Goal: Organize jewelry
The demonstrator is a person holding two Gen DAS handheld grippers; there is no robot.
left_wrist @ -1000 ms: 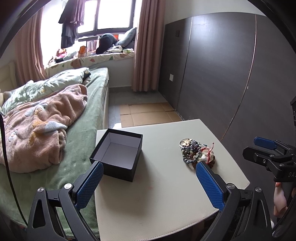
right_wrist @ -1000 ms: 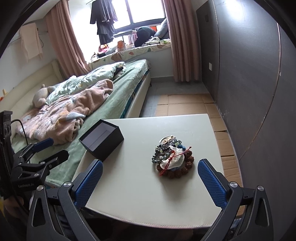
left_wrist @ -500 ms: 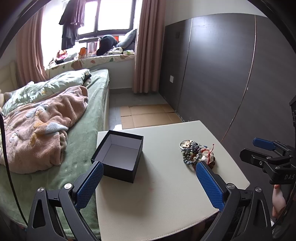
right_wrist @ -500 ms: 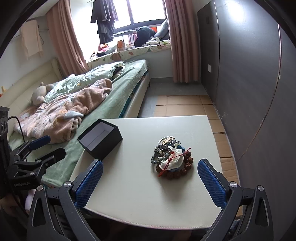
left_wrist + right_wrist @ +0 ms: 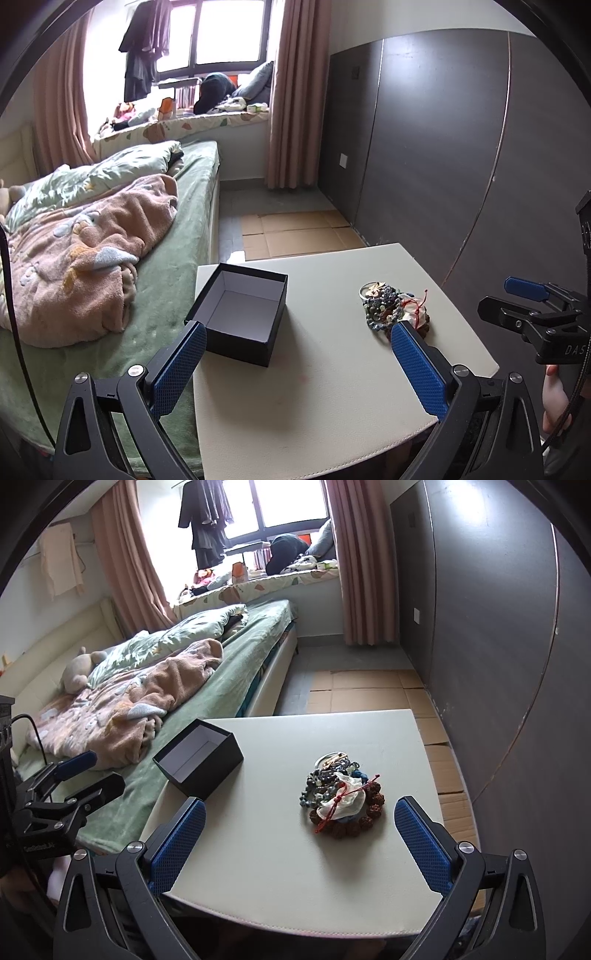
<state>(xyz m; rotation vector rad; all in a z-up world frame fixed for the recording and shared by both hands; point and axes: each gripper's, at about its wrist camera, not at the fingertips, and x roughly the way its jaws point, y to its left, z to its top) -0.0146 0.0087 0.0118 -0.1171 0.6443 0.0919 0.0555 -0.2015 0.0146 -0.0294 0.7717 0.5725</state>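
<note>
A heap of jewelry lies on the cream table: bead bracelets, a red cord, a pale pouch and a metal ring. An open black box with a pale inside stands empty at the table's left edge. My left gripper is open near the front edge, the box just ahead of its left finger and the heap by its right finger. My right gripper is open in front of the heap, holding nothing. Each gripper shows at the side of the other's view.
A bed with a green sheet and a pink blanket runs along the table's left side. A dark panelled wall stands close on the right. Flattened cardboard covers the floor beyond the table. A hand holds the right gripper's handle.
Both grippers have drifted slightly, staying open; in the right wrist view the left gripper has shifted a little. The box and jewelry have not moved.
</note>
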